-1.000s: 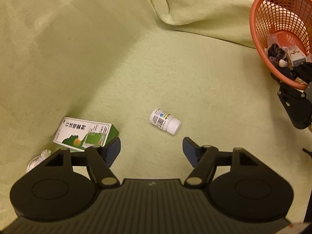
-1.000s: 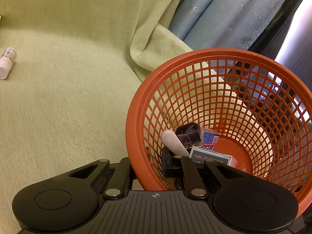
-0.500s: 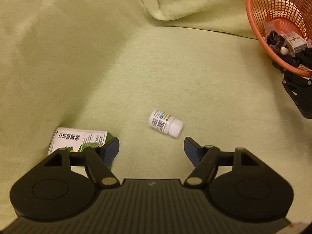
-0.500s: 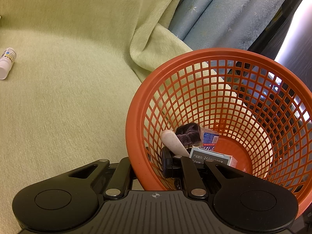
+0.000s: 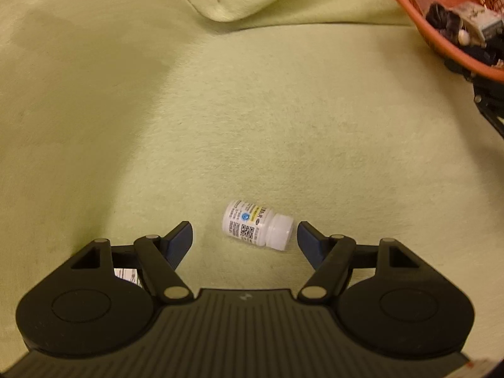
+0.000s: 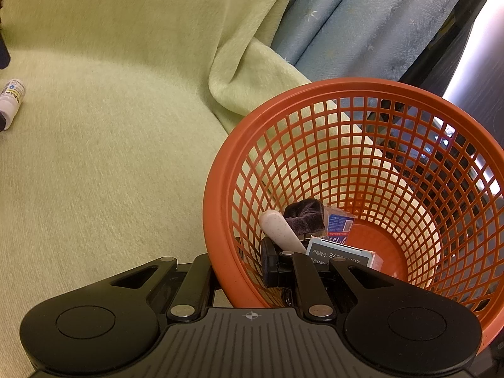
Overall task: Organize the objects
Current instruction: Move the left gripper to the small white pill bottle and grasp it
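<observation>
Lying on its side on the pale green plush cover (image 5: 252, 119), the small white plastic pill bottle with a printed label (image 5: 256, 228) sits between the spread fingers of the left gripper (image 5: 244, 236), nearer the right fingertip, its cap almost touching that pad. The bottle's axis runs roughly across the gap, so a squeeze would likely press cap against base; being round and light, it may roll or squirt forward on the soft nap if the pads meet it off-centre. The right gripper (image 6: 242, 264) is clamped on the near rim of the round orange plastic mesh basket (image 6: 220, 189), one finger outside, one inside. Any slackening there could let the tilted basket tip and spill its contents.
</observation>
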`<state>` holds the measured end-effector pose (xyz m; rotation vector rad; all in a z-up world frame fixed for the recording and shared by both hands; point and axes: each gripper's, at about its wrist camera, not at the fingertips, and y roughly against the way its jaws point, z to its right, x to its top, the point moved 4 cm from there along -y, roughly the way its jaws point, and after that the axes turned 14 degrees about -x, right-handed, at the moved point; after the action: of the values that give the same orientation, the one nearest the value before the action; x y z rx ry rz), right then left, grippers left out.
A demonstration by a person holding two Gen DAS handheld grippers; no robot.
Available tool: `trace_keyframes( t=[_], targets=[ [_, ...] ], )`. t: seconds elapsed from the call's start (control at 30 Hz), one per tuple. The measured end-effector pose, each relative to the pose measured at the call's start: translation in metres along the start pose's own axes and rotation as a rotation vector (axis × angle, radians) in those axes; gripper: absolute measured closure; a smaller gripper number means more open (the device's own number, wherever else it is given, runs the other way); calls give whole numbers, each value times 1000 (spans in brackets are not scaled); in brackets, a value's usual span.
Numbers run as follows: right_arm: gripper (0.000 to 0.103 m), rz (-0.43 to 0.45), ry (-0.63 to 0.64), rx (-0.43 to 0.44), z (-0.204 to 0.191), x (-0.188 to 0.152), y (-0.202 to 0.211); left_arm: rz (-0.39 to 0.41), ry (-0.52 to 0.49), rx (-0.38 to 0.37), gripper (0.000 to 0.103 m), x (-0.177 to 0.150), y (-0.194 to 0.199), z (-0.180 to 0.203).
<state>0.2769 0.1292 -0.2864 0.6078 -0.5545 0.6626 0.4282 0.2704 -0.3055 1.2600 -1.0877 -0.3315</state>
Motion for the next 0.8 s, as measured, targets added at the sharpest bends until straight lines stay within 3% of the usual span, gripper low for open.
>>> trace_keyframes(
  t=[0.1,0.23,0.3,0.6,0.8],
  targets=[
    [95,0,0,0,0,0,0,-9,-1,-18,35,2,-4,-1],
    [95,0,1,0,0,0,0,-6,33,-49,52,3,-5,-5],
    [95,0,2,0,0,1,-1,-10,43,-61,56,3,-2,-4],
    [95,0,7,-1,0,2,-1,-20,137,-123,57,-7,7,4],
    [95,0,7,-1,0,1,-1,-24,107,-136,53,-14,10,15]
  ],
)
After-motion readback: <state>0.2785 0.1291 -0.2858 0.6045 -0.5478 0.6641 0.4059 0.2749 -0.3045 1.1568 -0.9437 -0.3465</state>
